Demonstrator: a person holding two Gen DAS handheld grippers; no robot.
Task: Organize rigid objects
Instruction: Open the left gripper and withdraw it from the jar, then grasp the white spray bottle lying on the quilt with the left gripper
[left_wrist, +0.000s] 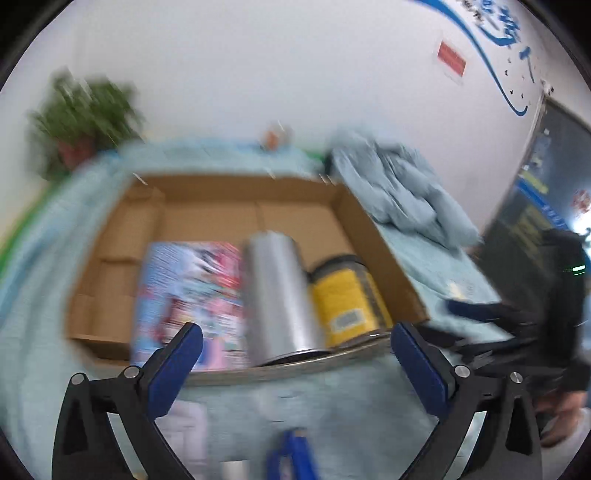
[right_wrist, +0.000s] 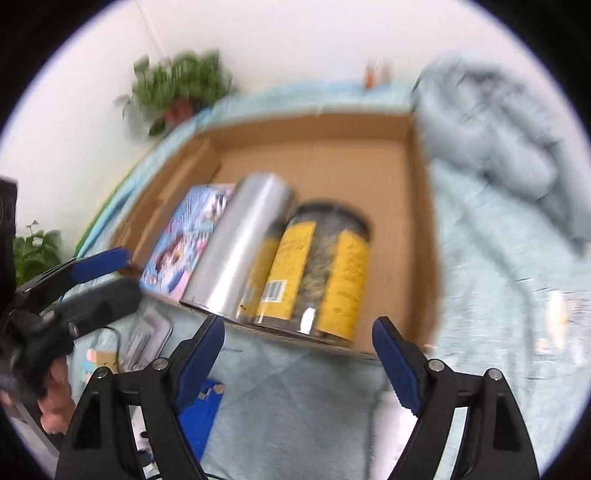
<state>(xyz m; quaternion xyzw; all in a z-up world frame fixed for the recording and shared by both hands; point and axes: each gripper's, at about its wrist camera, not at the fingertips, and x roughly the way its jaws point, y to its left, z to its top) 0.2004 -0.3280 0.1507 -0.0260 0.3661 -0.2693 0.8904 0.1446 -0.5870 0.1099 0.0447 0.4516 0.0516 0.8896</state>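
An open cardboard box (left_wrist: 354, 218) (right_wrist: 419, 192) lies on a light blue cloth. Inside it lie a colourful flat book (left_wrist: 188, 295) (right_wrist: 188, 236), a silver cylinder (left_wrist: 280, 295) (right_wrist: 236, 247) and a yellow-labelled jar (left_wrist: 347, 299) (right_wrist: 321, 273), side by side. My left gripper (left_wrist: 295, 347) is open and empty, just in front of the box's near edge. My right gripper (right_wrist: 299, 336) is open and empty, in front of the jar. The left gripper also shows in the right wrist view (right_wrist: 92, 280), at the left. The right gripper shows in the left wrist view (left_wrist: 480, 317), at the right. Both views are blurred.
A crumpled blue-grey cloth pile (left_wrist: 402, 184) (right_wrist: 491, 125) lies right of the box. A potted plant (left_wrist: 81, 122) (right_wrist: 181, 92) stands at the back left. A blue object (right_wrist: 199, 413) and small items (right_wrist: 147, 332) lie on the cloth near the box's front.
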